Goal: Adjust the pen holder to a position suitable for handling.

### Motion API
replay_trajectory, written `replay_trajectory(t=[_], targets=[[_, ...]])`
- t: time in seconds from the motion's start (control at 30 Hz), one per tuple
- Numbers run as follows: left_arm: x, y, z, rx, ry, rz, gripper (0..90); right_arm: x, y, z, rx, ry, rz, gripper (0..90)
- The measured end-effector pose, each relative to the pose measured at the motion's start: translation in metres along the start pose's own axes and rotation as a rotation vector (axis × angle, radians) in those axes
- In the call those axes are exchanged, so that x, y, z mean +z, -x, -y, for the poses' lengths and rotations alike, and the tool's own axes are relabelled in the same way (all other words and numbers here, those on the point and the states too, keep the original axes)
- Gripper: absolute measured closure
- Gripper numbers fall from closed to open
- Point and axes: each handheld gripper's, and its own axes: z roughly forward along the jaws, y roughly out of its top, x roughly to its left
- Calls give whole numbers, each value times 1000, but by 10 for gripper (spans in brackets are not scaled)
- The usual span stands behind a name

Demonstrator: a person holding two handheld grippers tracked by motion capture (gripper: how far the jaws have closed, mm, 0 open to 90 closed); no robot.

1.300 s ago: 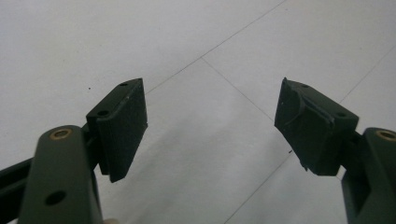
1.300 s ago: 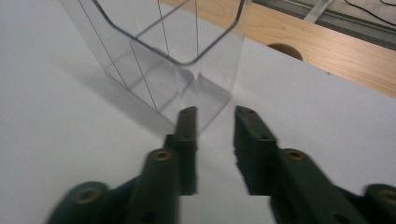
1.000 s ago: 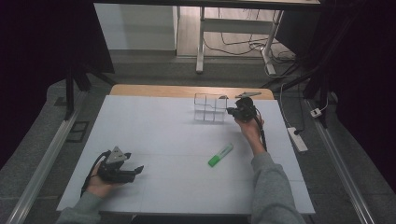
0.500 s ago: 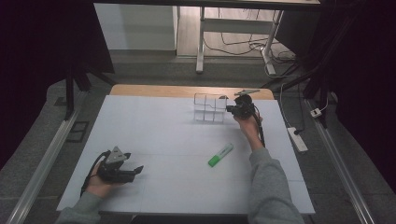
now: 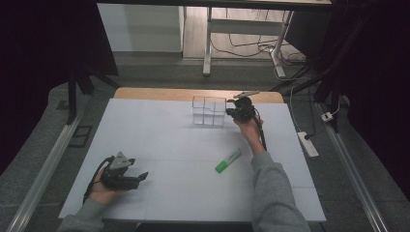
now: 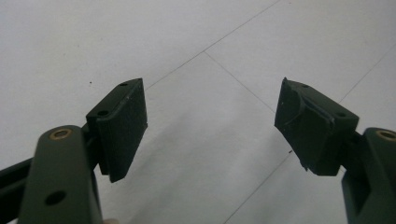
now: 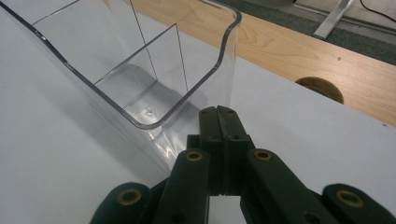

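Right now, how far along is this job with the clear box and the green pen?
It looks like early days. Nothing appears done: the clear organizer has nothing in its compartments, and the green marker lies loose on the white table, untouched. In hand: the right gripper, jaws closed on nothing, sits at the organizer's corner, perhaps nudging it. The left gripper rests open near the front edge. Left, probably: getting the marker into the organizer.
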Motion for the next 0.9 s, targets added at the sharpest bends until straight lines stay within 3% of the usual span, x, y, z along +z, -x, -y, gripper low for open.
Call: replay_trajectory(t=[0.63,0.9], targets=[[-1,-1,1,-1,2,-5,251,17,-21,-10,-13,6,-18,895],[-1,-1,1,-7,5,-10,251,-3,-19,-9,-65,3,-3,896]])
